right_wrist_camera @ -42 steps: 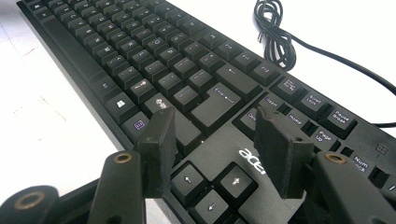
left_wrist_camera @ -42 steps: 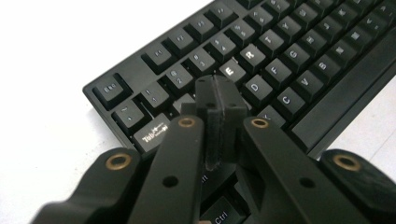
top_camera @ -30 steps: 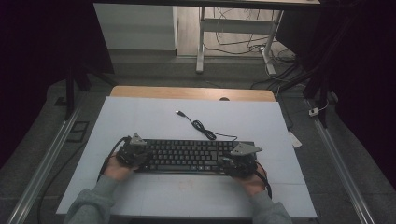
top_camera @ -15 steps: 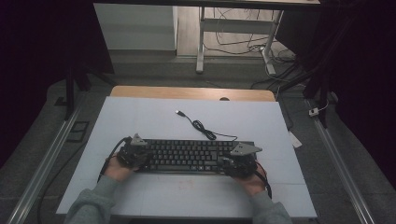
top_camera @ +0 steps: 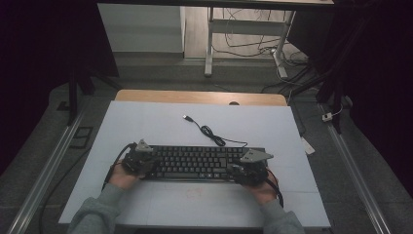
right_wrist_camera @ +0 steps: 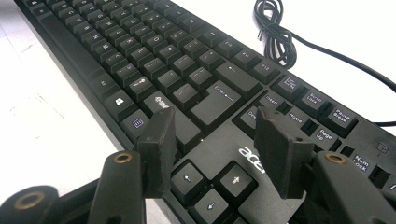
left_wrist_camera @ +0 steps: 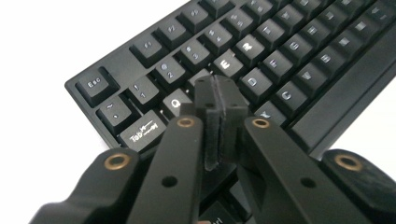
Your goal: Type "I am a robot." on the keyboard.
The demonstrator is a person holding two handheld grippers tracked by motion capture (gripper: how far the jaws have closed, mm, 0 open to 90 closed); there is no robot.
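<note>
A black keyboard (top_camera: 195, 163) lies across the near half of the white table top, and its cable (top_camera: 209, 131) runs back to a loose USB plug (top_camera: 186, 117). My left gripper (top_camera: 146, 163) rests at the keyboard's left end. In the left gripper view its tips (left_wrist_camera: 219, 86) sit over the keys near Q and W of the keyboard (left_wrist_camera: 280, 56); the jaws have just been opening by a hair, but the pads still meet with nothing between them. At the right end my right gripper (top_camera: 243, 170) stands open (right_wrist_camera: 212, 116) above the arrow keys of the keyboard (right_wrist_camera: 154, 51), holding nothing.
The white table top (top_camera: 146, 122) has free room behind and in front of the keyboard. The coiled cable (right_wrist_camera: 275, 32) lies just behind the function keys. A wooden edge (top_camera: 195, 96) borders the far side. Metal rails (top_camera: 48, 165) run along both sides.
</note>
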